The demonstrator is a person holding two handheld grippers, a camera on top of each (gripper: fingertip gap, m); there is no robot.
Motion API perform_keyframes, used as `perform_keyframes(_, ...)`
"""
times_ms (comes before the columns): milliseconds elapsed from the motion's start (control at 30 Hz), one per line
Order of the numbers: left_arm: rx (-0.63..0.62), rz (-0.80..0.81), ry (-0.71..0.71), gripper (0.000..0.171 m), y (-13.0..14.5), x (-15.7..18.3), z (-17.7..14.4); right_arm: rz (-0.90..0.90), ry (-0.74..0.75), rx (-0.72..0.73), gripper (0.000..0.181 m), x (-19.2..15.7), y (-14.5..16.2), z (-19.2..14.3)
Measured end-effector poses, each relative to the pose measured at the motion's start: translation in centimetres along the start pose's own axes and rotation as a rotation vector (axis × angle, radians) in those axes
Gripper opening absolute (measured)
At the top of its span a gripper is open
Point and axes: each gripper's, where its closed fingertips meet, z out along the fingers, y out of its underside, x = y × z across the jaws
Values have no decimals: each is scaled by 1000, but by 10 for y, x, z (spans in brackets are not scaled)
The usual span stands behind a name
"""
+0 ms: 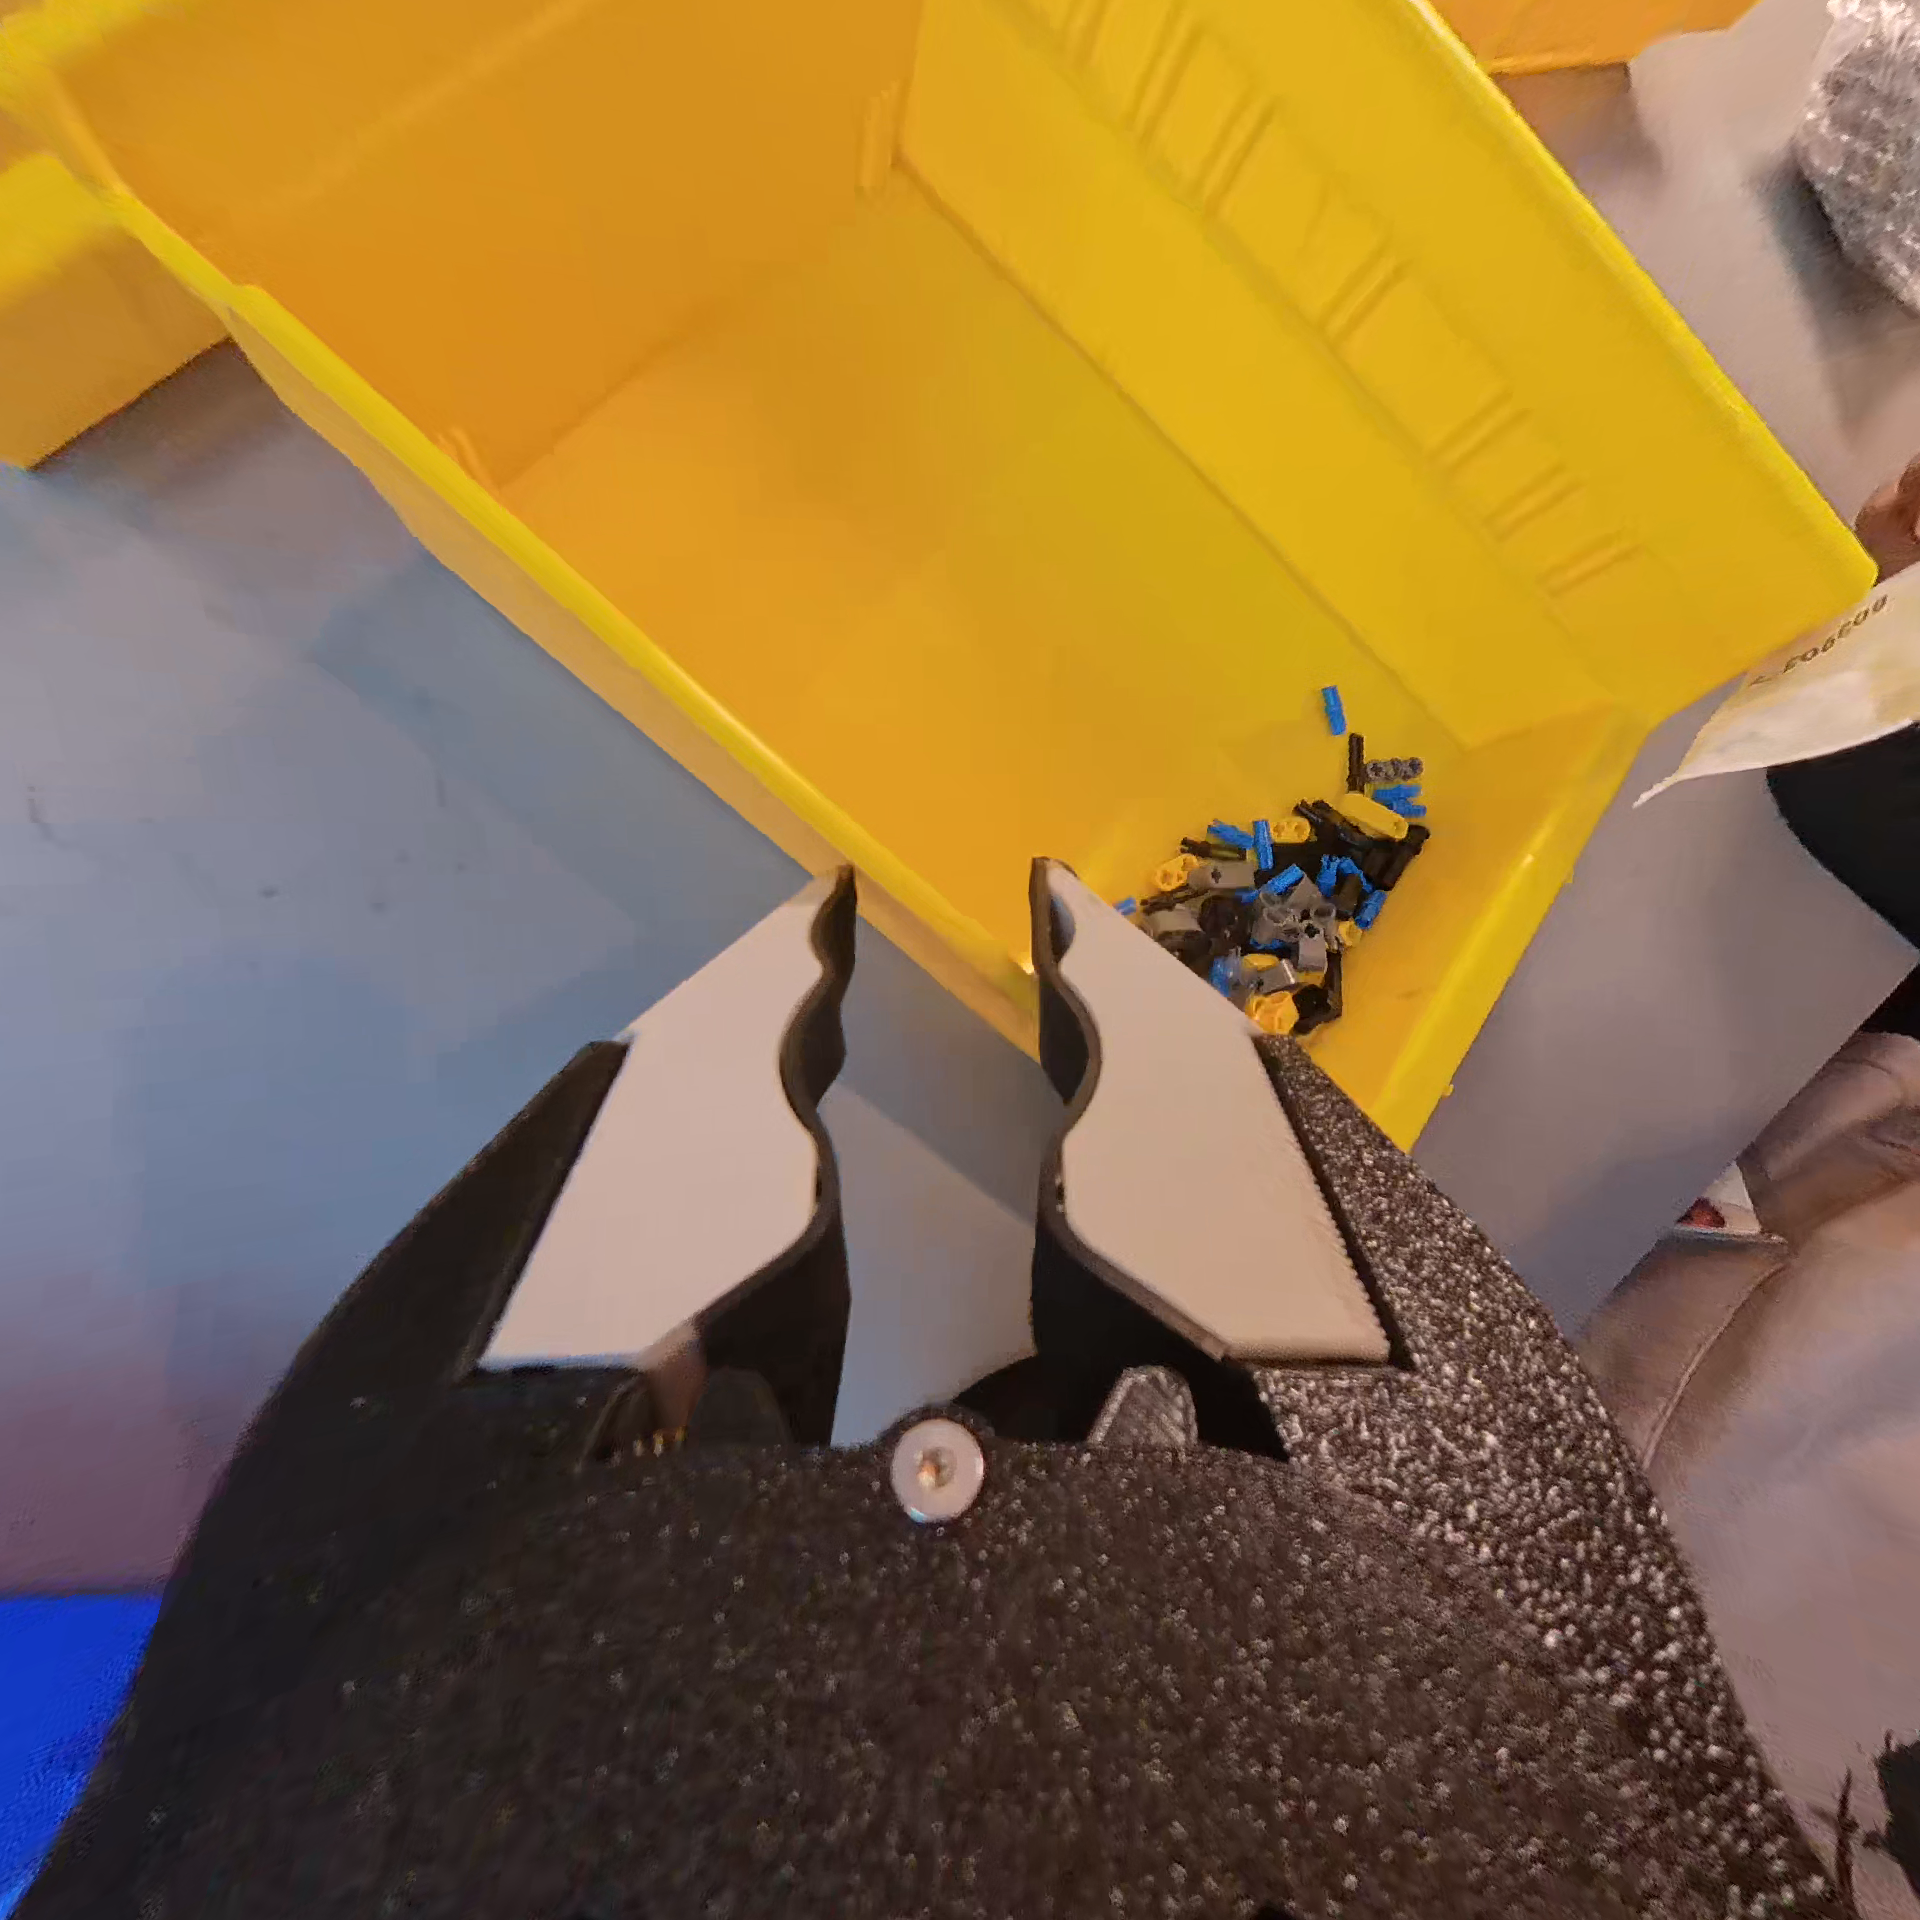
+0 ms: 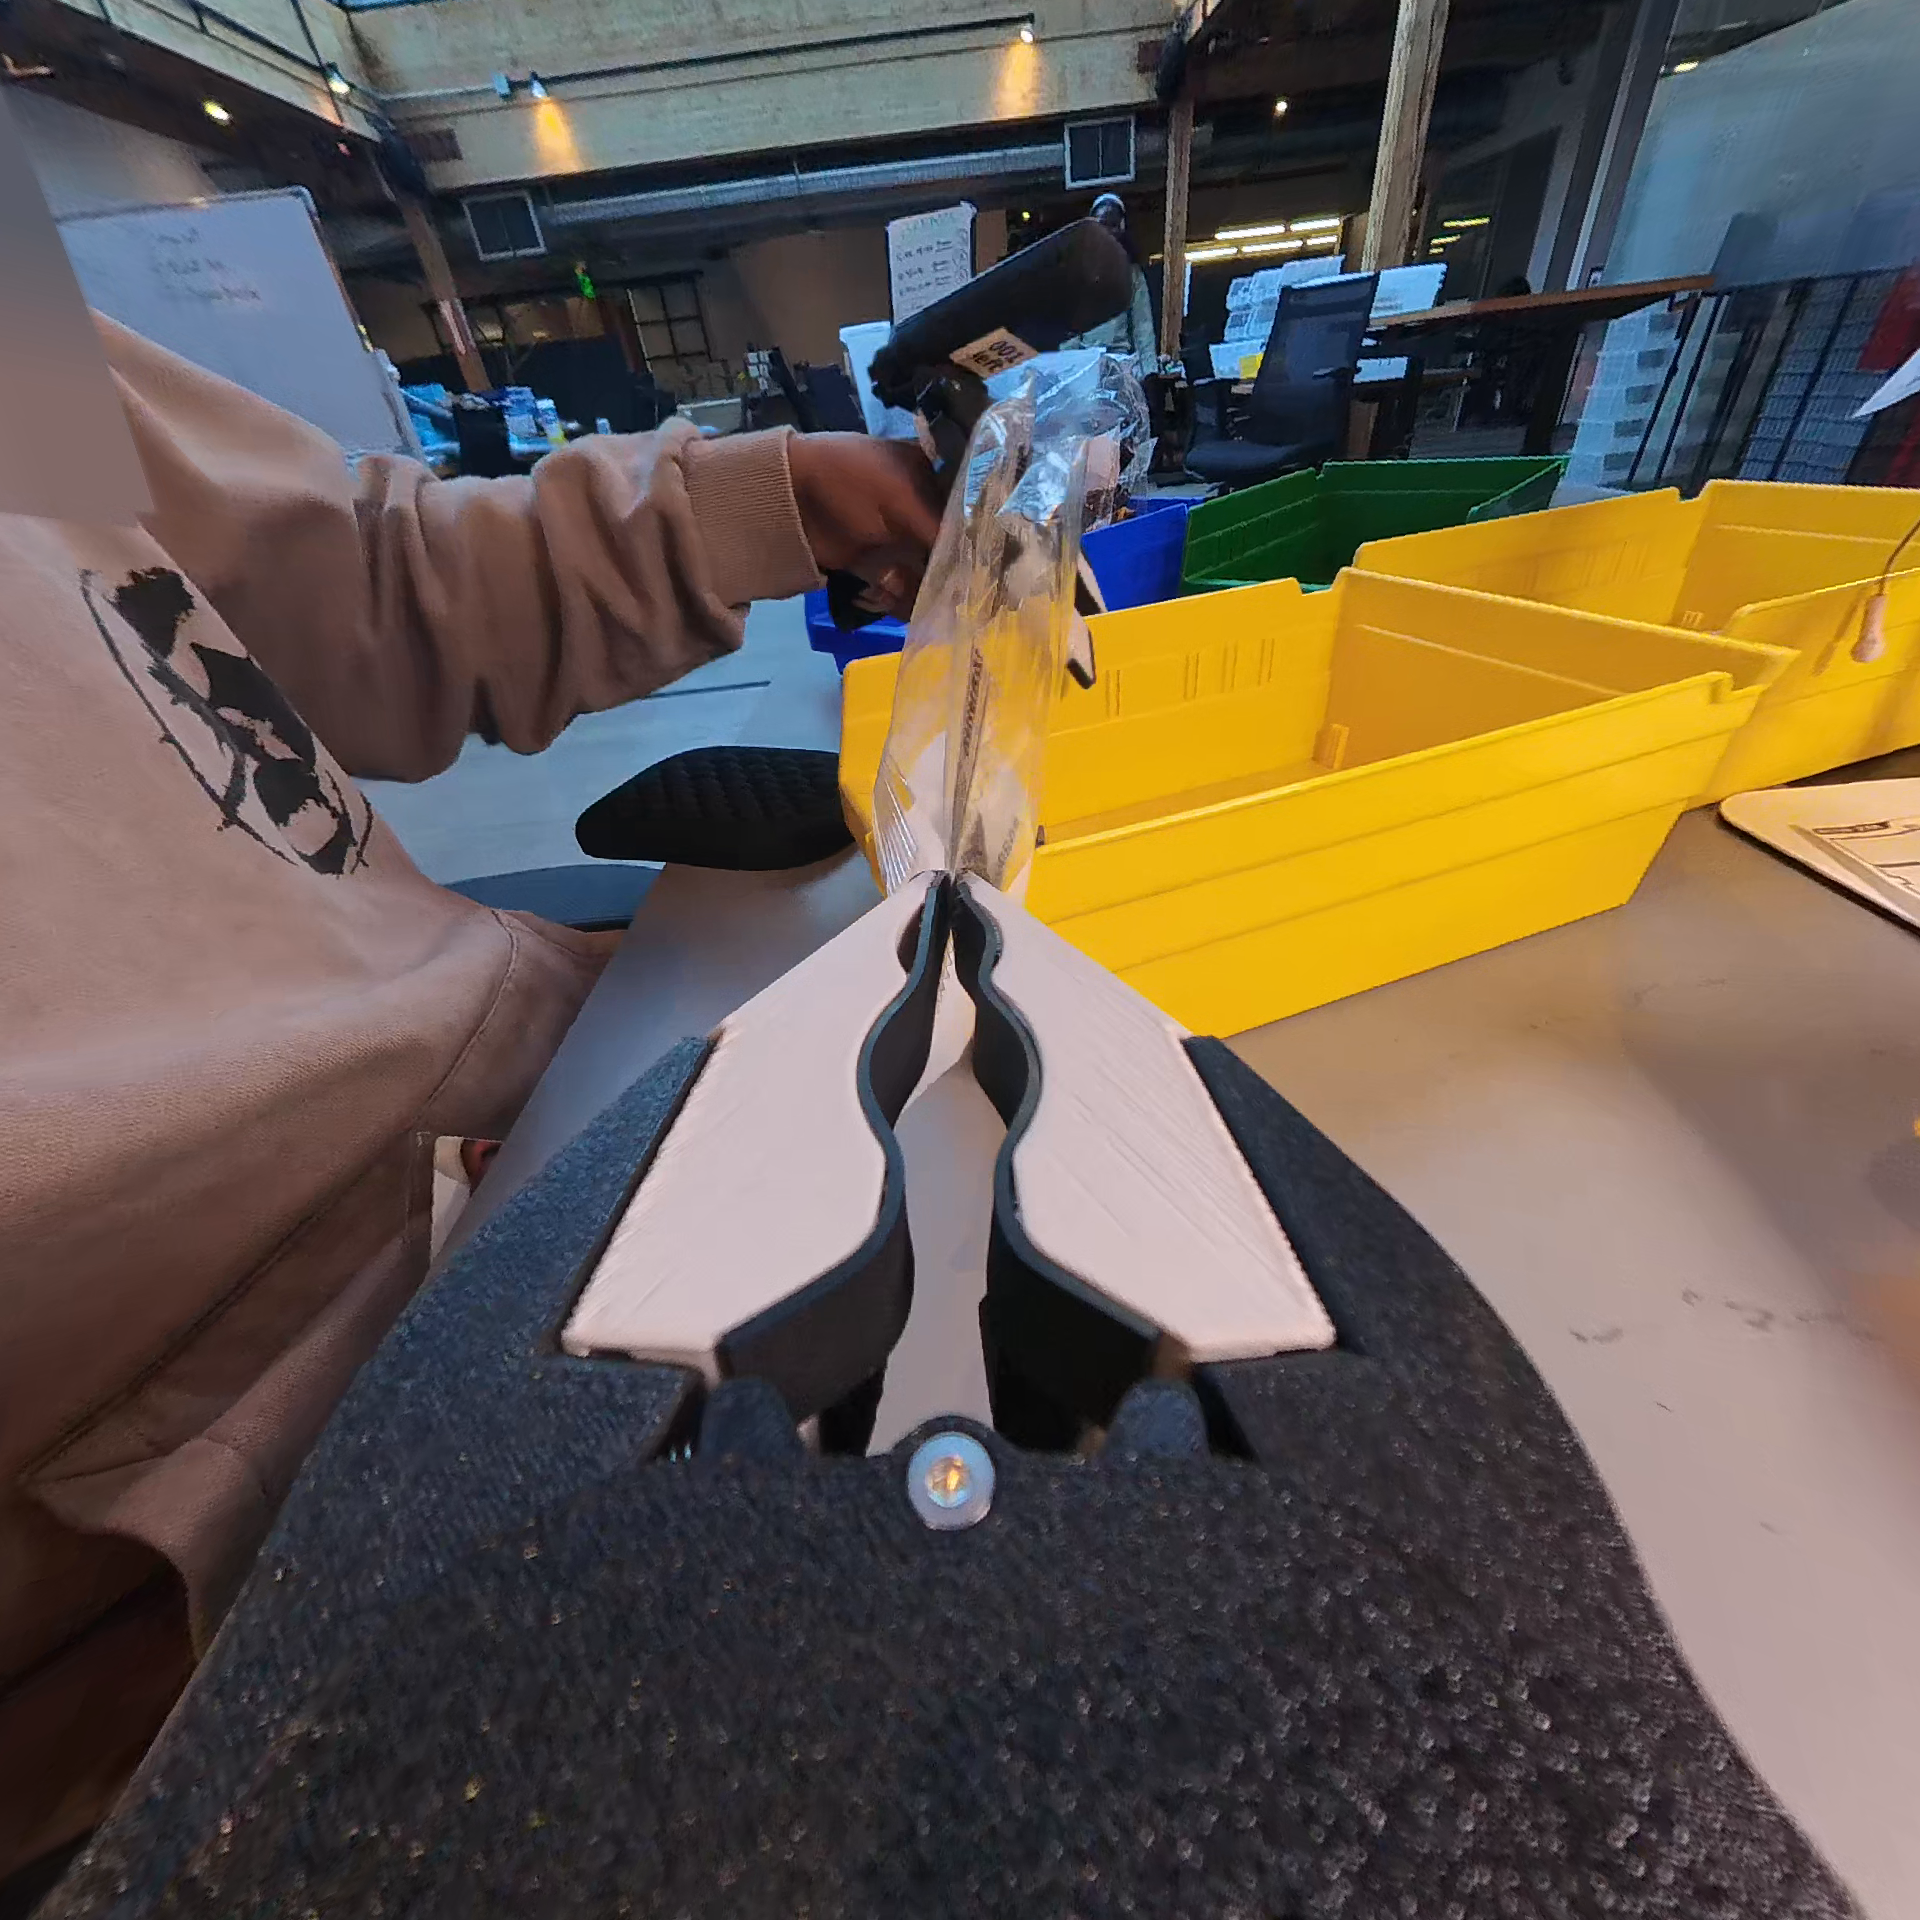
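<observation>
Above the yellow bin (image 1: 1039, 436), left hand-held gripper (image 1: 940, 883) tilted down, fingers parted, right hand-held gripper (image 2: 951, 883) level, clamping clear plastic bag (image 2: 987, 644)

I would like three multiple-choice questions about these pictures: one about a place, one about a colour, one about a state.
1. Where do the small parts lie?
A. in a near corner of the yellow bin
B. on the grey table
C. in the green bin

2. What colour is the bin behind the green one's left end?
A. red
B. blue
C. white

3. How is the right claw?
A. wide open
B. shut on nothing
C. shut on a clear plastic bag

Key:
1 A, the heap sits in the bin's corner beside the open left claw.
2 B, the blue bin shows there.
3 C, the fingertips pinch the bag's lower edge.
</observation>
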Motion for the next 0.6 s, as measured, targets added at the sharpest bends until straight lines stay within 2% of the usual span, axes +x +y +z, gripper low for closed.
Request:
perform_keyframes(167,-214,178,-59,24,-1,-28,-4,3,-5,11,0,0,-2,-1)
perform_keyframes(267,-335,303,-20,23,2,-36,-8,-2,-9,6,0,-2,-1,0)
perform_keyframes(367,-382,346,38,20,1,-44,-9,-6,-13,0,0,-3,0,0)
perform_keyframes(433,-377,310,36,15,-4,-51,-8,-3,-14,0,0,-3,0,0)
perform_keyframes(500,-331,209,23,11,-14,-56,-3,-2,-14,-2,0,-3,0,0)
perform_keyframes(600,-299,77,37,32,-21,-57,4,-3,-18,-8,0,-4,1,1)
